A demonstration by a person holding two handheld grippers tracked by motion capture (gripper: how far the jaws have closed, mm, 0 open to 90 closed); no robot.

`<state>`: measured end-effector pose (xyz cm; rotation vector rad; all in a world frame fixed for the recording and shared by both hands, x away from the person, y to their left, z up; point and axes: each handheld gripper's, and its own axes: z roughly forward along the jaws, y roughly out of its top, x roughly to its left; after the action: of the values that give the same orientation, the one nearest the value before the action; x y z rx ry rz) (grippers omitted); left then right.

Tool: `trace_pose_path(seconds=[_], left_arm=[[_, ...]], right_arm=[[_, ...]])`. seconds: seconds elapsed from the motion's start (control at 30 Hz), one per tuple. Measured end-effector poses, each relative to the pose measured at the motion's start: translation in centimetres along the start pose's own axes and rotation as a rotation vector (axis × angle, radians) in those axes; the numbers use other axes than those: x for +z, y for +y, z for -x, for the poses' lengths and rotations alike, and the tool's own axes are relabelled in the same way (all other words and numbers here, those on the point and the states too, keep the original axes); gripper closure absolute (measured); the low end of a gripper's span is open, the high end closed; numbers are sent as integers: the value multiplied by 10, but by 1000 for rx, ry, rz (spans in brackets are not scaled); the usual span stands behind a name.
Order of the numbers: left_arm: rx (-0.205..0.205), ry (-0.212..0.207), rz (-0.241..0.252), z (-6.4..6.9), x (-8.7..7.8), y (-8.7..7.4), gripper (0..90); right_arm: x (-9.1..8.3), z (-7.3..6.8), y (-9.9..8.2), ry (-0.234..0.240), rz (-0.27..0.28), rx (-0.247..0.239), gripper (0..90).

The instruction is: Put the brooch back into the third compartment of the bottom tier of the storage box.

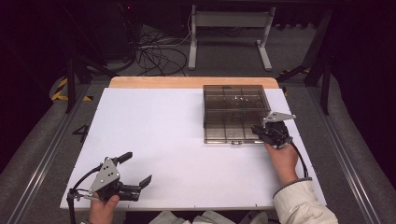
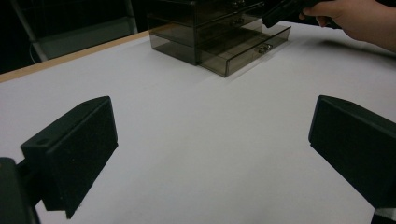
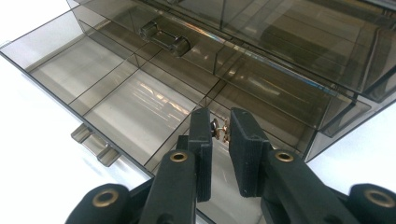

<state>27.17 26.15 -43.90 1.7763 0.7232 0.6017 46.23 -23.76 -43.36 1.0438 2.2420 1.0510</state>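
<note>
Right gripper view, first speaker: what do your right tongs [image 3: 220, 123] carry?

Second speaker: They are clenched on a small metal piece [image 3: 218, 130], gold and silver in tint, too small to name further. You hold it over a rear compartment of the open drawer [image 3: 56, 88], the lowest one of the smoky clear drawer box [image 1: 236, 100] on the right far part of the desk [image 1: 163, 140].

First speaker: How will the piece handle?

Second speaker: Judge it light, stiff and slippery. The pads pinch it at its middle, which looks a sound hold, but a slack grip may let it twist or drop. The drawer is probably thin hard plastic that scratches and slides easily. Move it by its front handle [image 3: 95, 144], not by the walls.

First speaker: And your other hand?

Second speaker: Your left tongs [image 1: 137, 169] are released, jaws wide apart with nothing between them, low at the near left of the desk and well apart from the box.

First speaker: Surface and room?

Second speaker: A plain white sheet covers the desk, with a wooden edge [image 1: 187, 82] showing at the far side. Beyond it the room is dark, with loose cables [image 1: 154, 56] on the floor and a white frame [image 1: 229, 18].
</note>
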Motion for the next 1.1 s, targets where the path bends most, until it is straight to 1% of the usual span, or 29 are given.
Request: trace_pose_path(seconds=[0.03,0.1,0.17,0.23,0.27,0.33,0.6,0.67,0.87,0.9,0.97,1.0,1.1], left_arm=[[-1,-1,-1,0,0,0,21],[3,2,-1,0,0,0,21],[0,1,0,1,0,0,21],[3,2,-2,0,0,0,21],[-1,0,-1,0,0,0,21],[6,4,0,-1,0,0,21],[4,-2,-1,0,1,0,21],[5,-2,-1,0,1,0,21],[5,-3,-1,0,1,0,21],[13,2,-3,-1,1,0,21],[9,-3,-3,0,1,0,21],[15,0,-4,0,1,0,21],[11,-2,-2,0,1,0,21]], right_arm=[[0,0,-1,-3,9,0,796],[-1,0,-2,7,27,30,796],[1,1,-3,2,35,32,796],[1,1,-4,3,33,35,796],[2,0,-4,1,30,31,796],[2,0,-4,-1,28,25,796],[1,3,-6,1,35,45,795],[1,3,-6,1,33,35,795],[2,2,-7,2,27,48,791],[3,3,-7,2,26,49,788],[3,3,-7,1,30,49,762],[3,4,-8,0,31,55,737],[3,5,-8,-6,31,68,683]])
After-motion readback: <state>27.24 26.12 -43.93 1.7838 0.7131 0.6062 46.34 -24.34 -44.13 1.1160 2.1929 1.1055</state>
